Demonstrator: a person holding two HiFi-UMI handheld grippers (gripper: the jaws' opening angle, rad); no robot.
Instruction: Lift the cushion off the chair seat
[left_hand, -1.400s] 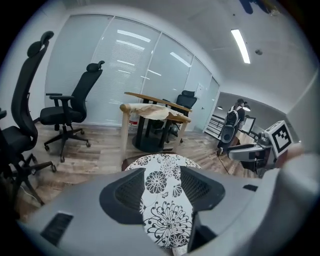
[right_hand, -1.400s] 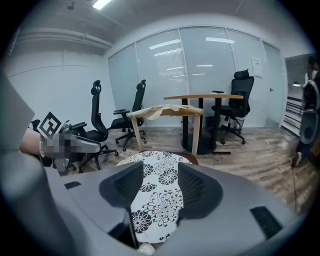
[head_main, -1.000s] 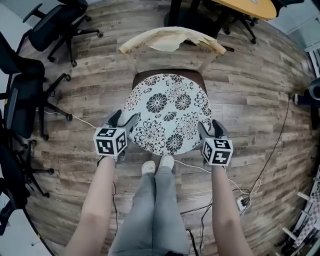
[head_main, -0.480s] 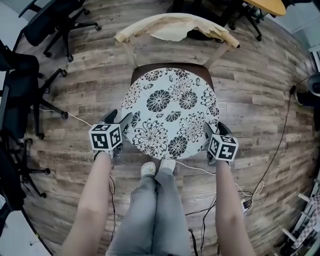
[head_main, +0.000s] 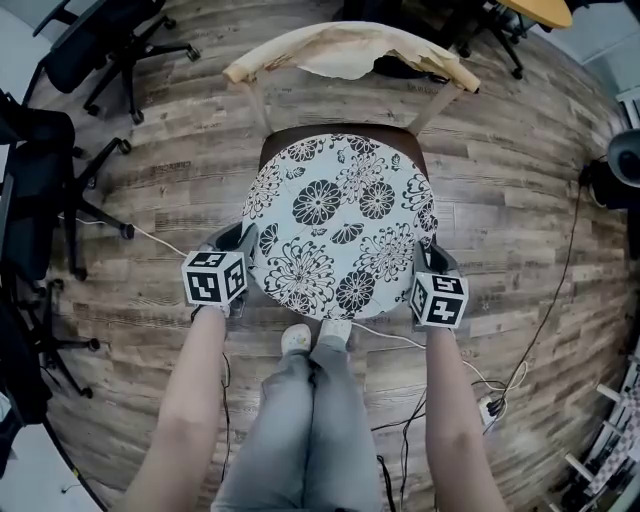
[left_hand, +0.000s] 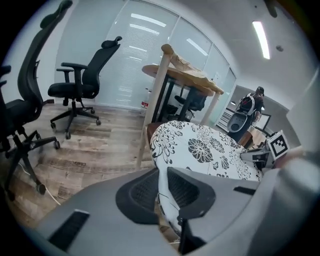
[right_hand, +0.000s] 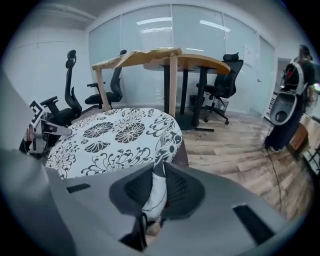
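A round white cushion (head_main: 338, 222) with black flower print lies on the dark seat of a wooden chair (head_main: 342, 134). My left gripper (head_main: 243, 243) has just been closing and is shut on the cushion's left front edge; in the left gripper view (left_hand: 163, 192) the fabric is pinched between the pads. My right gripper (head_main: 424, 255) has likewise just closed on the right front edge, and the right gripper view (right_hand: 158, 187) shows the cloth squeezed between its pads. The cushion (left_hand: 200, 150) (right_hand: 115, 137) rests flat on the seat.
A beige cloth (head_main: 345, 50) drapes over the chair back. Black office chairs (head_main: 40, 190) stand at the left. A white cable (head_main: 150, 238) and a power strip (head_main: 487, 405) lie on the wood floor. The person's legs and shoes (head_main: 315, 335) are just in front of the chair.
Both grippers came down beside the cushion's front edges and their jaws closed from wide open onto the fabric. The cushion has stayed on the seat.
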